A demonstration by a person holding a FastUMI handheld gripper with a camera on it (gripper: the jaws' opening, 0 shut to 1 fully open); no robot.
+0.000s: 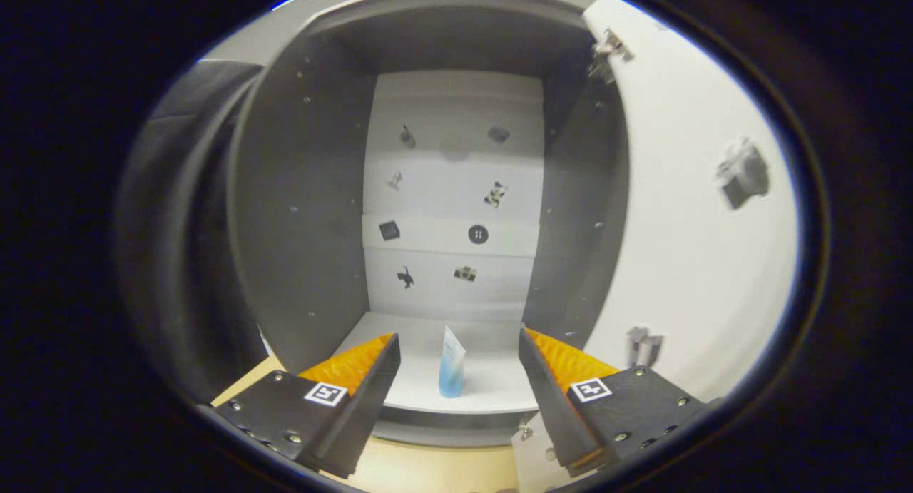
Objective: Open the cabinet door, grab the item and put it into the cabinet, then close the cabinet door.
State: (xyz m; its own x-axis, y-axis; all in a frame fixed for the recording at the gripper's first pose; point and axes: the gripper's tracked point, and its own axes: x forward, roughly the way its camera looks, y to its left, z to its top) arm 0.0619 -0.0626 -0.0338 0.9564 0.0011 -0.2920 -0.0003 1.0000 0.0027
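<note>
A small blue and white tube [451, 370] stands upright on the white floor [492, 379] of the open cabinet, near its front edge. My gripper [458, 354] is open just outside the cabinet. The tube sits between and a little beyond the two fingertips, and neither finger touches it. The white cabinet door [692, 215] is swung wide open to the right, with its hinge [608, 51] at the top.
The cabinet has dark grey side walls [303, 207] and a white back panel [453, 200] with small dark stickers. A tan tabletop [428, 468] lies under the fingers in front of the cabinet. Black cloth hangs to the left.
</note>
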